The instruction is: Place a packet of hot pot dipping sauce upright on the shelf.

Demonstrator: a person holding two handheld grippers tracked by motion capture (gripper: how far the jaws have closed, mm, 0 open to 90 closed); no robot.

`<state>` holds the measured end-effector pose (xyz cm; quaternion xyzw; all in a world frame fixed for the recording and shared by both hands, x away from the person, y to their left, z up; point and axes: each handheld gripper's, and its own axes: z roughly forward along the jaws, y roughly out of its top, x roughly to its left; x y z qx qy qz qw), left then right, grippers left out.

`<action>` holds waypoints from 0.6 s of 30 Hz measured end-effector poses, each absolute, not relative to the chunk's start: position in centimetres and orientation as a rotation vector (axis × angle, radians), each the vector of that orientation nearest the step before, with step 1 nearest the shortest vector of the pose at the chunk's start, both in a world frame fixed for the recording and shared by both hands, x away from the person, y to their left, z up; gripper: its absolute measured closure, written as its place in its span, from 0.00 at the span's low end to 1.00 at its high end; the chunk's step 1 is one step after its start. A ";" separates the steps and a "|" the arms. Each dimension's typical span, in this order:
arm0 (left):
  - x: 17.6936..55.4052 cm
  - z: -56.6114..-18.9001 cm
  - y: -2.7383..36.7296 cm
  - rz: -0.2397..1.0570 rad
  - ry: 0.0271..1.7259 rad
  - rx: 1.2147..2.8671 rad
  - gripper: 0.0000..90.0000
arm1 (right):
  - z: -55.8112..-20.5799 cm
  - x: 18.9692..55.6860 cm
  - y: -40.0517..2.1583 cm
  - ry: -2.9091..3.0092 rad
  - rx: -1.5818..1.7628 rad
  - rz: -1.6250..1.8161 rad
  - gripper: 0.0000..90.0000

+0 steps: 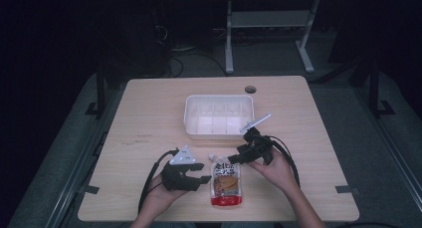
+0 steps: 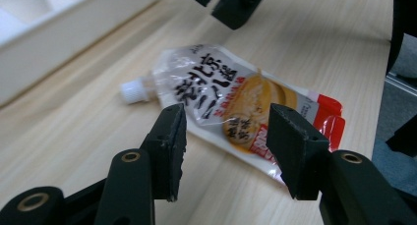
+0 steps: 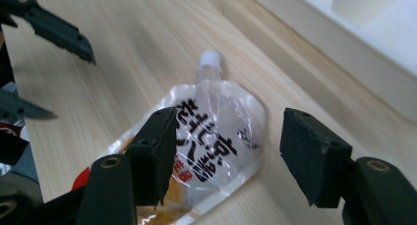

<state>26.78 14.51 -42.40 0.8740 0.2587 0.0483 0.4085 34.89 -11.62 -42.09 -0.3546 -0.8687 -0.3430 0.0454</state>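
So both grippers are sitting around one spouted pouch (image 1: 225, 182) that's lying flat on the wooden table (image 1: 144, 118), near the person's edge, white cap pointing toward the tray and red bottom seam toward the person. Left gripper (image 1: 198, 172) is just left of the pouch, jaws roughly half spread with nothing pinched between them; in the left gripper view its two black pads frame the pouch (image 2: 231, 104) lying a bit beyond them on the wood, and I can't see either pad touching it. Right gripper (image 1: 236, 160) comes in from the upper right, tips hovering by the cap end, jaws set wide apart; in the right gripper view the pouch (image 3: 206, 141) lies under and between the pads, the clear top part with the cap poking out past them, and the pads don't look like they're pressing on it. So neither one is actually holding anything as far as I can tell. Counting stuff: one pouch, one white plastic tray (image 1: 219, 116) with a few shallow compartments, sitting past the pouch toward the middle of the table, two grippers, two hands. The tray's compartments look bare from above. Pouch and tray are close but apart, not touching.
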 end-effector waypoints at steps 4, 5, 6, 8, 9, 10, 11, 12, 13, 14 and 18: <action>26.8 -43.4 13.2 0.107 0.631 2.223 0.57 | -42.7 34.9 -12.1 -2.602 -1.114 -1.026 0.46; 26.8 -43.6 13.0 0.108 0.628 2.231 0.57 | -42.9 34.8 -12.3 -2.585 -1.120 -1.035 0.47; 26.8 -43.8 12.8 0.107 0.626 2.233 0.58 | -43.2 34.8 -12.5 -2.565 -1.127 -1.035 0.47; 26.9 -44.1 12.6 0.091 0.616 2.242 0.62 | -43.7 34.7 -12.6 -2.574 -1.144 -0.974 0.49; 26.9 -44.1 12.6 0.091 0.616 2.242 0.64 | -43.7 34.7 -12.6 -2.574 -1.144 -0.974 0.49; 26.9 -44.2 12.6 0.078 0.622 2.236 0.64 | -43.8 34.6 -12.7 -2.570 -1.148 -0.975 0.51; 27.0 -44.3 12.5 0.055 0.629 2.225 0.68 | -44.1 34.6 -13.1 -2.518 -1.161 -1.008 0.54; 27.1 -44.4 12.4 0.051 0.624 2.227 0.69 | -44.2 34.5 -13.2 -2.512 -1.170 -0.995 0.55; 27.0 -44.5 12.3 0.053 0.621 2.235 0.70 | -44.4 34.5 -13.2 -2.516 -1.173 -0.980 0.57; 27.0 -44.6 12.1 0.053 0.620 2.245 0.70 | -44.6 34.4 -13.2 -2.513 -1.173 -0.975 0.59; 27.0 -45.5 11.5 0.045 0.617 2.300 0.71 | -44.9 34.4 -13.2 -2.493 -1.180 -0.946 0.63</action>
